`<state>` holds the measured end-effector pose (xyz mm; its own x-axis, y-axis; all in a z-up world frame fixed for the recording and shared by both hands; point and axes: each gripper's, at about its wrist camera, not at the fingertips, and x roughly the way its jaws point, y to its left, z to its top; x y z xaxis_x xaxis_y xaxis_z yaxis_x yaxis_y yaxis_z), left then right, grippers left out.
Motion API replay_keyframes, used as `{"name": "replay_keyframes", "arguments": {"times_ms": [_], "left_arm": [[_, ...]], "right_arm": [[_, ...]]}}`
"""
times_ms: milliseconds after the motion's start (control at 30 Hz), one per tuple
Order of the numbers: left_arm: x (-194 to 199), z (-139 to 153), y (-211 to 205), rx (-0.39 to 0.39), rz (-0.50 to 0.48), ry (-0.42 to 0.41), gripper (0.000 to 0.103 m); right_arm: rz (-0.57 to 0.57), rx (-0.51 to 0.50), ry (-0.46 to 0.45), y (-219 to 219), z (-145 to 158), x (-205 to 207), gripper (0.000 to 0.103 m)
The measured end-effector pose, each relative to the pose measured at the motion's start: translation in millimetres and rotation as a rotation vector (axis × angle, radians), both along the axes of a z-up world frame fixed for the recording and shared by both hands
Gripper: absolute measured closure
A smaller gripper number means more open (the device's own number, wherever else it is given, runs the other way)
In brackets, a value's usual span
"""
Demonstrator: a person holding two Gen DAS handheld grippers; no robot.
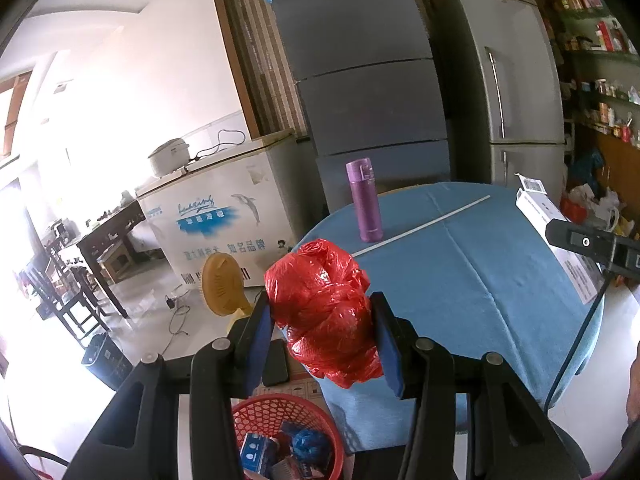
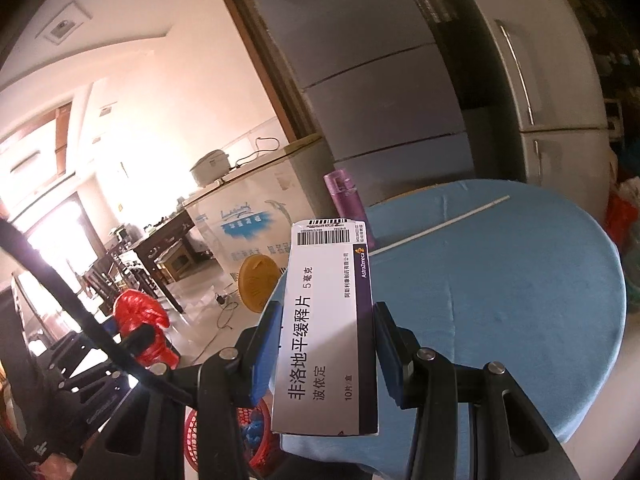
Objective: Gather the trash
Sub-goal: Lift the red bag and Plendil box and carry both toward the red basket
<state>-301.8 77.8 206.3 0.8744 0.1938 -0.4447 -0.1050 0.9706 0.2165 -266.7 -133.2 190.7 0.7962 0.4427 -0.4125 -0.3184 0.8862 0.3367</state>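
Note:
My left gripper (image 1: pixel 323 322) is shut on a crumpled red plastic bag (image 1: pixel 324 312), held in the air over the left edge of the blue-clothed round table (image 1: pixel 480 280). Below it on the floor stands a red mesh waste basket (image 1: pixel 288 436) with blue and white trash inside. My right gripper (image 2: pixel 325 344) is shut on a white and purple medicine box (image 2: pixel 330 332), held upright above the table's left side. In the right wrist view the red bag (image 2: pixel 140 316) and the left gripper show at the lower left, and the basket (image 2: pixel 240 436) sits under the box.
A purple flask (image 1: pixel 366 200) and a thin white stick (image 1: pixel 424 224) are on the table. A yellow fan (image 1: pixel 222 284), a chest freezer (image 1: pixel 224 216), a black bin (image 1: pixel 106 360) and dark wooden furniture stand to the left. Fridges (image 1: pixel 516 92) rise behind the table.

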Motion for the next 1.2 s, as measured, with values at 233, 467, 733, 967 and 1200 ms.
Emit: {"name": "replay_keyframes", "arguments": {"times_ms": [233,467,733,967,1200], "left_arm": [[-4,-3,7,-0.010,0.025,-0.004,0.053],[-5,-8,22,-0.038,0.053,0.006,0.053],[-6,-15,37,-0.066,0.072,0.016,0.053],[-7,-24,54,-0.092,0.102,0.032,0.053],[-9,-32,75,-0.127,0.144,0.050,0.053]], "right_arm": [[0.051,0.013,0.002,15,-4,-3,0.055],[0.095,-0.006,0.015,35,-10,-4,0.055],[0.145,-0.035,0.019,61,-14,-7,0.055],[0.202,-0.067,0.035,90,-22,-8,0.055],[0.261,-0.110,0.052,118,-32,-8,0.054]]}}
